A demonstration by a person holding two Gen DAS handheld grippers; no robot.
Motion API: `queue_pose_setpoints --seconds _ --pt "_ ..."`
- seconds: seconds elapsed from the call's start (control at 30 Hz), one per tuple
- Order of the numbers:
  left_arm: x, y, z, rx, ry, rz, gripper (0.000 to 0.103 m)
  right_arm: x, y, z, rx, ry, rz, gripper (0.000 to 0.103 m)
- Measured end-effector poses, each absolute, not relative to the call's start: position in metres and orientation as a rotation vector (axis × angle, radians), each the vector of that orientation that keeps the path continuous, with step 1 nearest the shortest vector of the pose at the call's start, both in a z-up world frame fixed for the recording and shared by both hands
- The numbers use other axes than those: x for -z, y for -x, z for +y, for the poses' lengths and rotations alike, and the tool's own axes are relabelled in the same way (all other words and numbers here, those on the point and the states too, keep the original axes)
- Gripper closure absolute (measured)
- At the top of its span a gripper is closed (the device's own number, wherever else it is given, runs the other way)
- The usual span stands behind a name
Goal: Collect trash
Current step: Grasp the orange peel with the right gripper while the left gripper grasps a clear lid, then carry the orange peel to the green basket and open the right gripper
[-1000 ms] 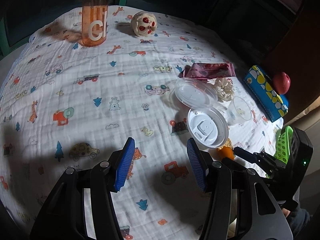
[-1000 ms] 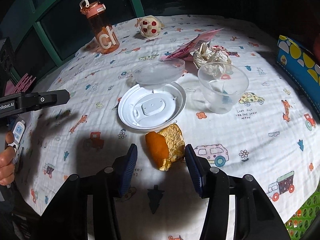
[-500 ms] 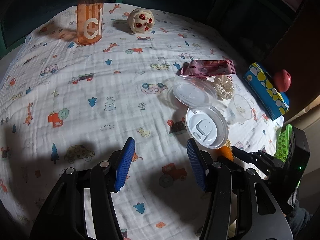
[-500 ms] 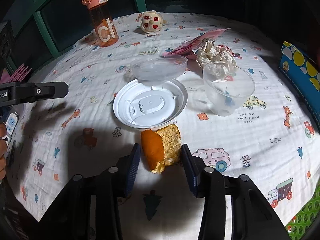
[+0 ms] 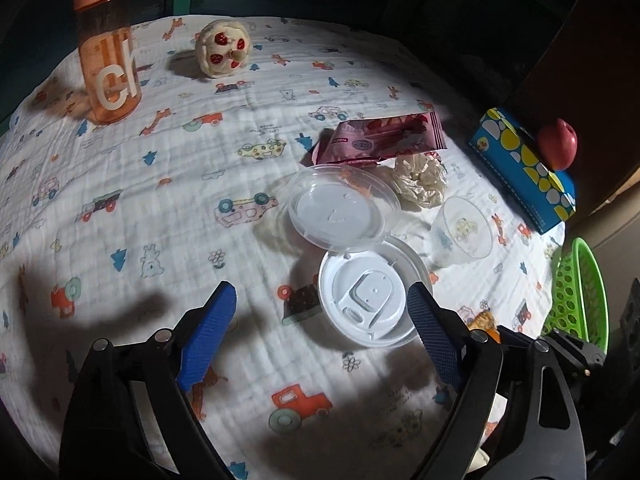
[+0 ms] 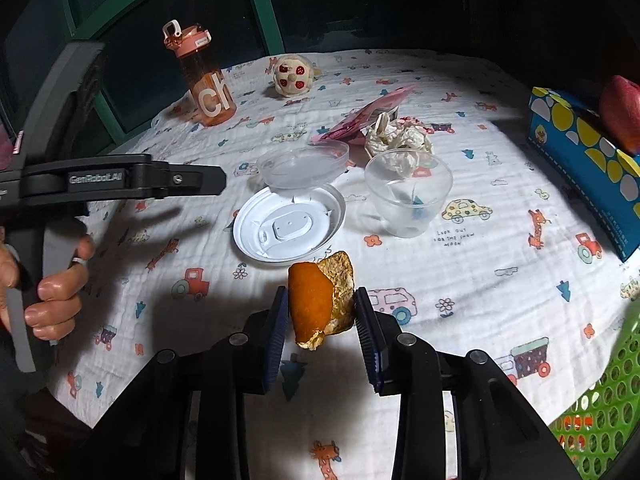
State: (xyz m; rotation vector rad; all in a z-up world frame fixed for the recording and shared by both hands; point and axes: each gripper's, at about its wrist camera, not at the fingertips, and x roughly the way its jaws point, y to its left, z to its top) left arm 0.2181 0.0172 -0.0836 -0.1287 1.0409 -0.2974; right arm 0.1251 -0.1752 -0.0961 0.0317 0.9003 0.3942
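Between the blue pads of the right gripper (image 6: 321,309) sits a piece of orange peel (image 6: 320,300), at the near edge of the table's printed cloth (image 6: 500,184). Both pads press its sides, so the jaws, which have just been closing, grip it. The peel's long axis runs roughly along the fingers, away from the camera: its far end points toward the white lid (image 6: 289,226) and its ragged near end hangs toward the camera. The smooth orange skin faces left and the pale pith faces right. Whether the peel rests on the cloth or is lifted off it, I cannot tell.

Just beyond the white lid lies a clear lid (image 6: 303,163) overlapping its far rim, and to the right stands a clear plastic cup (image 6: 408,194). Behind the cup are a crumpled paper wad (image 6: 400,138) and a pink wrapper (image 6: 360,120). A green basket (image 6: 600,400) shows at the lower right, off the table's edge.

The left gripper (image 5: 322,330) hovers over the cloth with its jaws wide apart, having just been opening, and nothing between the pads; the white lid lies just beyond its right finger. From the right wrist view, a hand (image 6: 52,288) holds that gripper's handle.
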Motion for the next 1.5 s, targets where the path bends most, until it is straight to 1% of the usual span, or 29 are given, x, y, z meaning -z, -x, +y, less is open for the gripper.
queue_pose_setpoints --seconds 0.1,0.47,0.8,1.1,1.27,1.33,1.5 --pt "0.086 -0.232 0.001 0.333 0.082 1.036 0.012 0.088 -0.121 -0.189 -0.385 -0.063 0.888 0.070" --pt "0.107 -0.269 -0.039 0.388 -0.063 1.064 0.011 0.084 -0.120 -0.222 -0.337 -0.123 0.883 0.070" --pt "0.110 -0.280 -0.039 0.390 -0.089 1.055 0.011 0.089 -0.126 -0.229 -0.334 -0.156 0.891 0.070" --pt "0.120 -0.295 -0.043 0.404 -0.113 1.070 0.007 0.092 -0.130 -0.229 -0.329 -0.158 0.901 0.070" --pt "0.126 -0.307 -0.044 0.398 -0.101 1.082 0.007 0.092 -0.131 -0.234 -0.320 -0.165 0.902 0.070" --pt "0.128 -0.309 -0.043 0.402 -0.077 1.084 0.010 0.091 -0.130 -0.236 -0.316 -0.167 0.899 0.070" --pt "0.126 -0.304 -0.045 0.390 -0.093 1.050 0.011 0.087 -0.126 -0.241 -0.302 -0.175 0.891 0.070"
